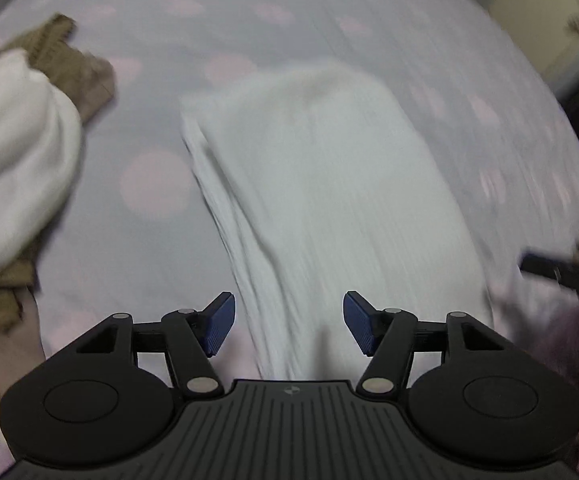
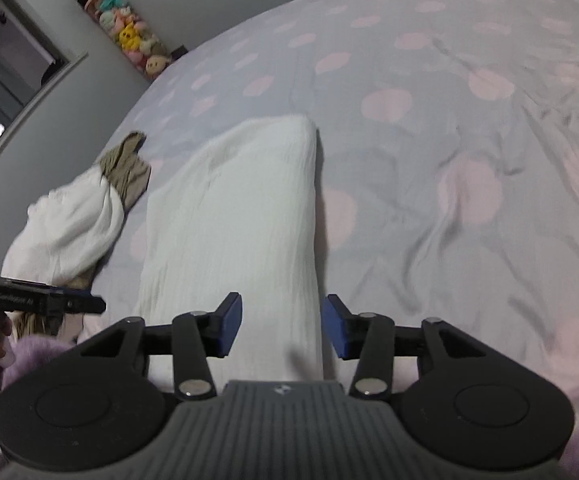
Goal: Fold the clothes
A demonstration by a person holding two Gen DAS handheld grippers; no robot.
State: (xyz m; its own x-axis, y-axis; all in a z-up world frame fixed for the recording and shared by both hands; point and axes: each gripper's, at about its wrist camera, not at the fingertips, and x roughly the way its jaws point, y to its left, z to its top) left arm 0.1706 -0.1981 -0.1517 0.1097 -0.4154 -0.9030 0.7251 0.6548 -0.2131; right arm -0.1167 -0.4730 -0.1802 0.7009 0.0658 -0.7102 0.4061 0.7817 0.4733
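My left gripper [image 1: 289, 322]: jaws wide apart, nothing btwn the blue pads [image 1: 221, 324], hovering over the near end of the folded white garment [image 1: 321, 184]. Right gripper [image 2: 282, 326] same deal, jaws spread, empty, white garment [image 2: 233, 232] running off toward 12 o'clock on the dotted bedsheet [image 2: 449, 120]. At 10 o'clock, a heap of white and brown clothes [image 2: 81, 216], just beside the garment. Left view is motion-blurred. Plush toys [image 2: 129, 32] hang on the wall, approx 11 o'clock.
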